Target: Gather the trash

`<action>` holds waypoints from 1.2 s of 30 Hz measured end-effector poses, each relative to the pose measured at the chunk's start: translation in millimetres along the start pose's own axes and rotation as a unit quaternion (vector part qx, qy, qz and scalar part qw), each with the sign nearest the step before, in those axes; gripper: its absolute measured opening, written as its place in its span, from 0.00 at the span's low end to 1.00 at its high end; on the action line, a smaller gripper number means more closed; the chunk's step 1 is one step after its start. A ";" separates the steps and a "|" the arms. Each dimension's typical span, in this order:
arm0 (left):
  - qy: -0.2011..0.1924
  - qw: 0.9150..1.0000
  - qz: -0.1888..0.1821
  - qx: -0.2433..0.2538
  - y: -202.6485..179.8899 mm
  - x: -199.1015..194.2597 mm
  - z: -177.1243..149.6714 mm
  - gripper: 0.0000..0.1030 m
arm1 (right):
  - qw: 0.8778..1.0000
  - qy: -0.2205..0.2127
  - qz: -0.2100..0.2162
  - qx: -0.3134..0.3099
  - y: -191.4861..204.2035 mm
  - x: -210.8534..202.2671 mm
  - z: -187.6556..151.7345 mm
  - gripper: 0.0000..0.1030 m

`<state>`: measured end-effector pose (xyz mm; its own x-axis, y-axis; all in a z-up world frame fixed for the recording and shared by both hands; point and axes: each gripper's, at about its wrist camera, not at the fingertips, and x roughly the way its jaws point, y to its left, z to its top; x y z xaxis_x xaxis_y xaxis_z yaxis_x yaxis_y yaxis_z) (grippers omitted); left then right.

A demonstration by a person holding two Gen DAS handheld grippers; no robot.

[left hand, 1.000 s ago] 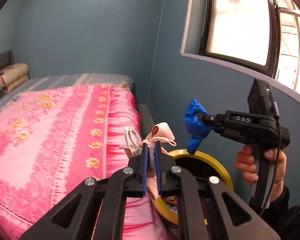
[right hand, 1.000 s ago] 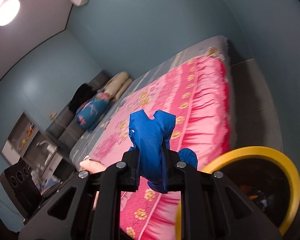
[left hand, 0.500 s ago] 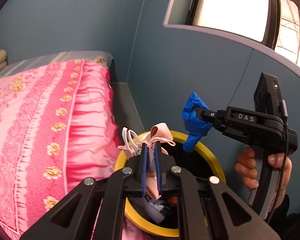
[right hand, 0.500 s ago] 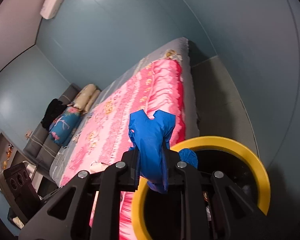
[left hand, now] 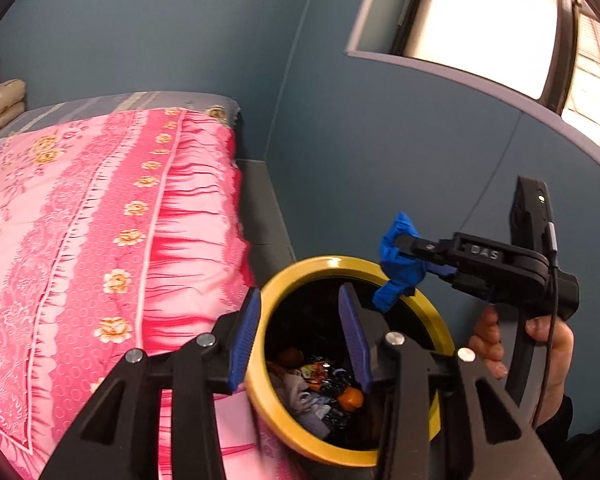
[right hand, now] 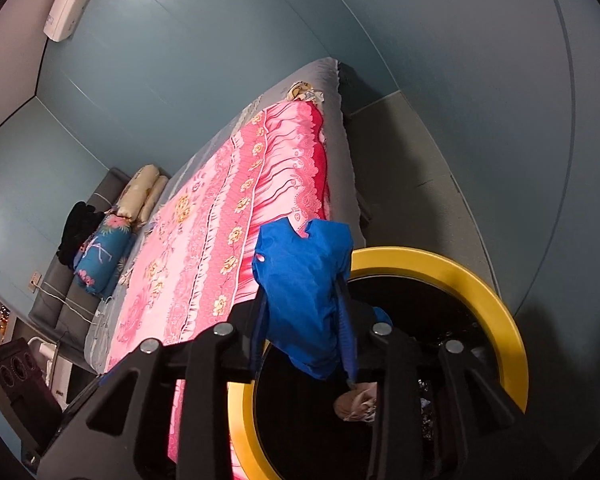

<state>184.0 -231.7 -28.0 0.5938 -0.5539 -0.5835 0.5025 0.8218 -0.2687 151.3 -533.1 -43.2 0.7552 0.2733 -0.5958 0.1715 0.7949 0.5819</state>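
Note:
A black bin with a yellow rim [left hand: 332, 262] [right hand: 492, 292] stands between the bed and the wall, holding mixed trash [left hand: 320, 392]. My left gripper [left hand: 300, 320] hangs over its mouth, jaws opening, with nothing between the blue pads [left hand: 246, 332]. A crumpled pink piece [right hand: 356, 400] lies inside the bin. My right gripper [right hand: 302, 300] [left hand: 400, 244] is above the bin's far rim. Its jaws are opening, and a crumpled blue plastic piece [right hand: 300, 264] [left hand: 404, 272] still sits pinched between them.
A bed with a pink flowered cover [left hand: 100, 220] [right hand: 220, 220] runs along the bin's left side. The blue wall and a window [left hand: 480, 12] close the right. A grey floor strip [right hand: 400, 180] leads away. A person's hand [left hand: 548, 336] holds the right gripper.
Both grippers sank over the bin. The left jaws spread and the pink piece left them; it now lies in the bin. The right jaws widened around the blue piece.

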 end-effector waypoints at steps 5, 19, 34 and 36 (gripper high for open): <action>-0.014 0.999 0.021 -0.032 23.9 -22.1 0.8 0.43 | 1.000 -0.001 -0.008 -0.011 6.7 2.2 1.1 0.41; -0.108 0.979 0.138 -0.102 106.9 -121.1 -16.1 0.79 | 0.995 0.018 0.005 -0.099 82.9 23.9 -14.5 0.65; -0.226 0.926 0.285 -0.102 117.5 -227.5 -57.2 0.92 | 0.948 -0.101 0.027 -0.299 239.3 8.9 -117.8 0.92; -0.236 0.920 0.297 -0.096 109.7 -235.4 -63.1 0.92 | 0.946 -0.119 0.029 -0.301 246.6 3.1 -127.6 0.92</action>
<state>59.7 -2.7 31.5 0.9571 0.0422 -0.2866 -0.0932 0.9816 -0.1668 115.2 -267.1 27.8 0.8858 0.2528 -0.3892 -0.2117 0.9664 0.1459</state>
